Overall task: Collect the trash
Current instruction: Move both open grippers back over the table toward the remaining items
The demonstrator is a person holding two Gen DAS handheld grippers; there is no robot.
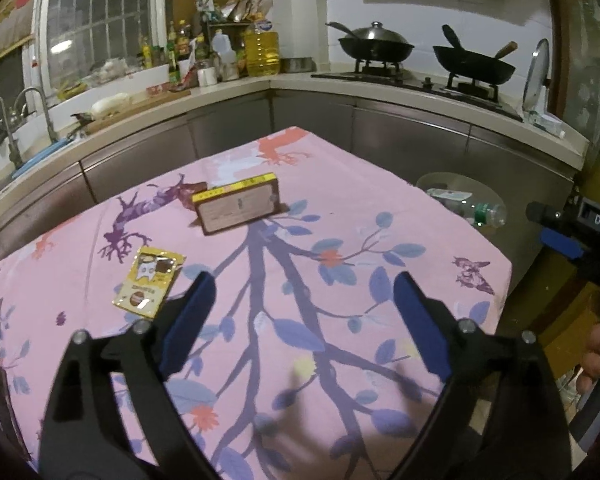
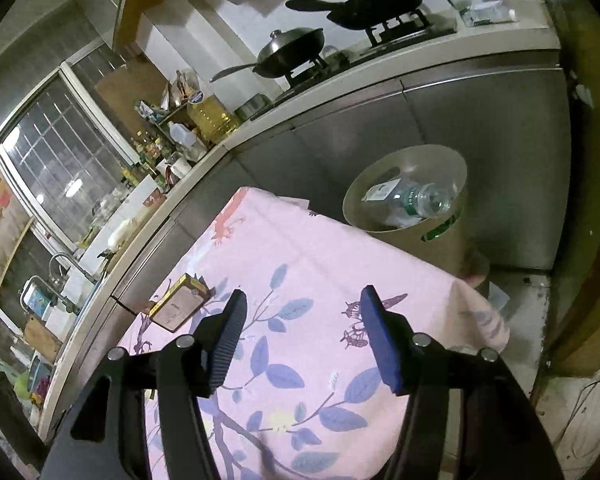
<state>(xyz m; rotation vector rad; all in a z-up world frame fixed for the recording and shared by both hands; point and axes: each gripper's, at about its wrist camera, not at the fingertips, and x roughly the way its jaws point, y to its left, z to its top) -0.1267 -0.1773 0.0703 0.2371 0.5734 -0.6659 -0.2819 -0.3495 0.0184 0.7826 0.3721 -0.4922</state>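
Pink floral tablecloth (image 1: pixel 380 200): glossy yellow wrapper (image 1: pixel 148 282), brown carton (image 1: pixel 238 210).

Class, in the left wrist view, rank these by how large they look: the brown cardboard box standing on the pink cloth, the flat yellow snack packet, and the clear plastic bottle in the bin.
1. Brown cardboard box
2. Yellow snack packet, nearer the camera, so unsure
3. Clear plastic bottle, partly hidden

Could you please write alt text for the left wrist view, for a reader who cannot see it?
The left gripper, jaws open and empty, hovers over a pink floral tablecloth holding a yellow wrapper and a small upright box. Behind are a kitchen counter and a bin containing a plastic bottle.
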